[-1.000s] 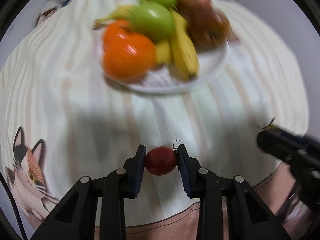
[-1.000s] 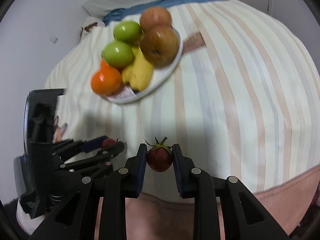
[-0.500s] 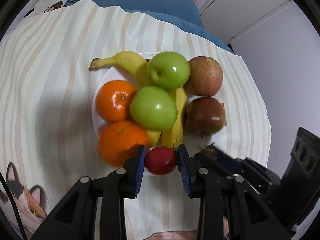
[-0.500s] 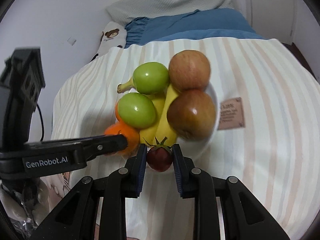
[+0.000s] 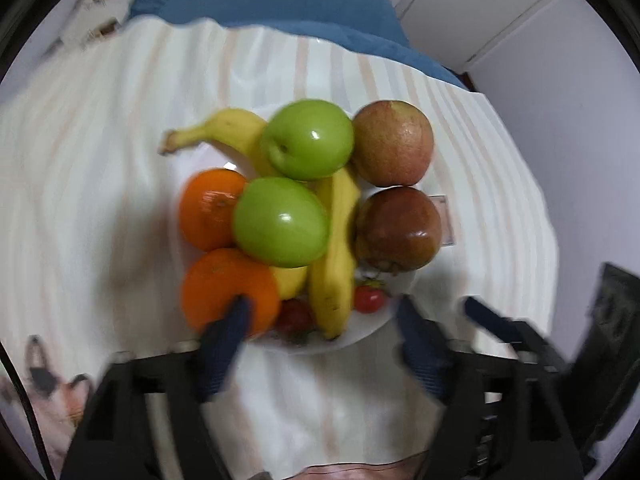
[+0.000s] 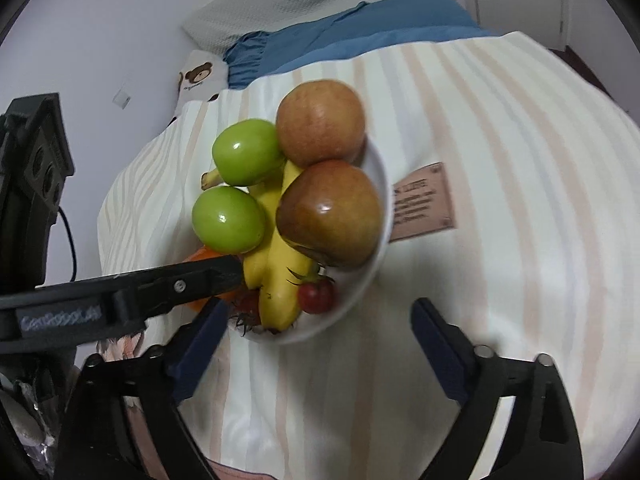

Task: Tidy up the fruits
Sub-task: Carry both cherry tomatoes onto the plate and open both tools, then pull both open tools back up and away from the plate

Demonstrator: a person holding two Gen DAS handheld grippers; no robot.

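Nearest the cameras, the left gripper [image 5: 324, 320] and the right gripper [image 6: 316, 320] both have their jaws spreading apart with nothing clamped between them, poised over the near rim of a white plate [image 6: 376, 264] on a striped cloth [image 6: 520, 280]. Two cherry tomatoes lie free on that rim: one [image 5: 370, 298] just right of the long banana [image 5: 334, 256], the other [image 5: 294, 316] left of it beside the near orange [image 5: 224, 284]. Beyond sit two green apples [image 5: 282, 220], a second orange [image 5: 206, 208], and two reddish apples [image 5: 400, 228]. Farther back lies blue bedding [image 6: 360, 28].
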